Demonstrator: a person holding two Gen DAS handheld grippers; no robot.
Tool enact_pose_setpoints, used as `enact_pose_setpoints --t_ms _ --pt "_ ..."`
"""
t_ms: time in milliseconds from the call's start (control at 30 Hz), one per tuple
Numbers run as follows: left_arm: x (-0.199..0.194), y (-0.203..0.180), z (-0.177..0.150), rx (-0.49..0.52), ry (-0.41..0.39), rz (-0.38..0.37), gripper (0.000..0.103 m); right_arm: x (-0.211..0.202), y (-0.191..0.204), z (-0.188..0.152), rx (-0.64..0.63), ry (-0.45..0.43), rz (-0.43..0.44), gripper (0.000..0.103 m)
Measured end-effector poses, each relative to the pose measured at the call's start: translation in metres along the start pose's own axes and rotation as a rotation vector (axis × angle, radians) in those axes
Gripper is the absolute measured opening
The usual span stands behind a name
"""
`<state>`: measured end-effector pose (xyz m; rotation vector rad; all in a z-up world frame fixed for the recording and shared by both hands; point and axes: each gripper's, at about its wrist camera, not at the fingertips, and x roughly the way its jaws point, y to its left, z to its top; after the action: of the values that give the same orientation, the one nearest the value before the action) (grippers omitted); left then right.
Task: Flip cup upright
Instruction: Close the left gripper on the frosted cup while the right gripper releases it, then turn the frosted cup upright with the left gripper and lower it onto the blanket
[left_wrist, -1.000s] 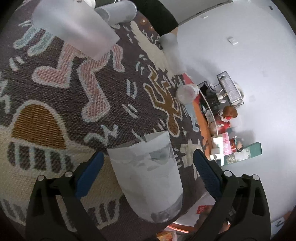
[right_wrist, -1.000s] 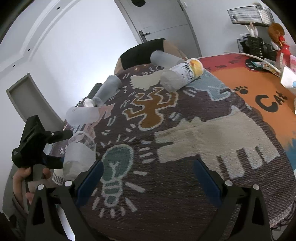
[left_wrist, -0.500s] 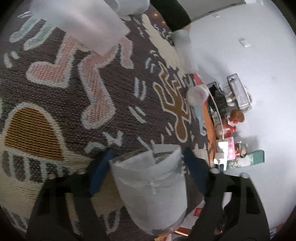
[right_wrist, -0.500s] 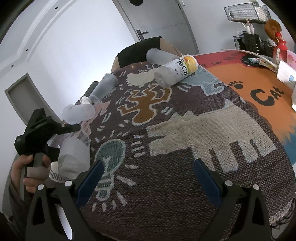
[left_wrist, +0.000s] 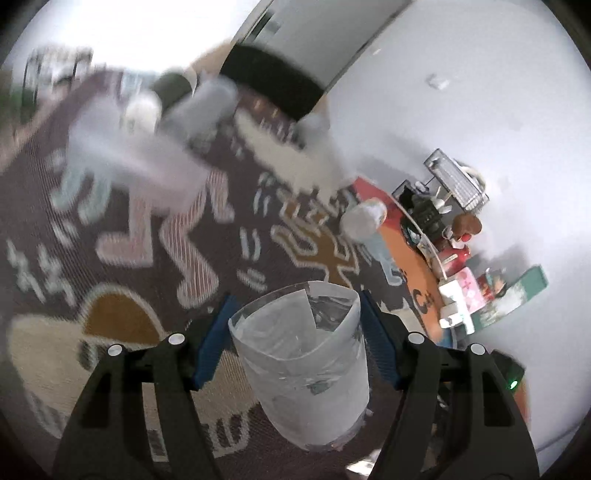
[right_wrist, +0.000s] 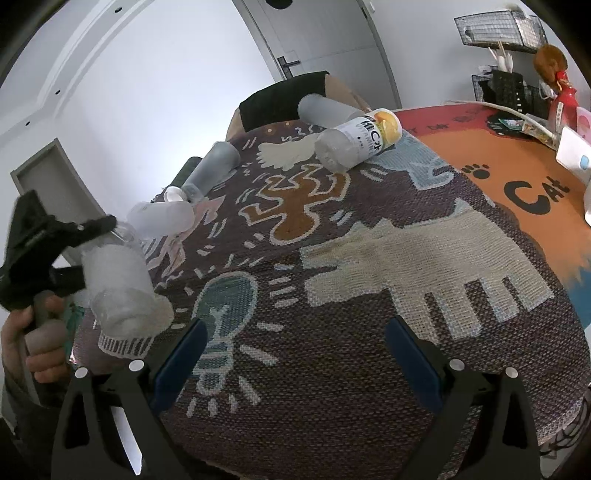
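My left gripper (left_wrist: 295, 332) is shut on a frosted clear plastic cup (left_wrist: 306, 365) with torn paper inside; its open mouth faces away from the camera. In the right wrist view the same cup (right_wrist: 118, 284) is held tilted, just above the left edge of the patterned cloth (right_wrist: 369, 295), in the hand-held left gripper (right_wrist: 96, 251). My right gripper (right_wrist: 295, 354) is open and empty, above the cloth's near edge.
Other cups lie on their sides on the cloth: a frosted one (right_wrist: 162, 218), a grey one (right_wrist: 210, 170), a printed one (right_wrist: 358, 140) and another behind it (right_wrist: 325, 109). An orange mat (right_wrist: 517, 166) and desk clutter (right_wrist: 517, 85) are at the right.
The left gripper closed on the cup, lifted it off the cloth and is swinging it, blurring the left view. The right gripper stayed open and moved only slightly.
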<state>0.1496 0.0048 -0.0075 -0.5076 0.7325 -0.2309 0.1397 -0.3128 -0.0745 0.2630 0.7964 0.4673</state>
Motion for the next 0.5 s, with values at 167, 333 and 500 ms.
enact_pose_setpoints --t_ms 167,333,500 --pt "-0.02 -0.027 -0.002 0.158 -0.117 0.085 0.068 -0.005 0.004 0.002 -0.007 -0.016 -0.001 0.095" --pt "-0.02 -0.043 -0.011 0.289 -0.187 0.137 0.068 -0.007 0.004 0.002 -0.013 -0.024 -0.011 0.095" --pt "-0.004 -0.045 -0.017 0.335 -0.197 0.168 0.068 -0.006 -0.001 0.001 -0.002 -0.023 -0.019 0.095"
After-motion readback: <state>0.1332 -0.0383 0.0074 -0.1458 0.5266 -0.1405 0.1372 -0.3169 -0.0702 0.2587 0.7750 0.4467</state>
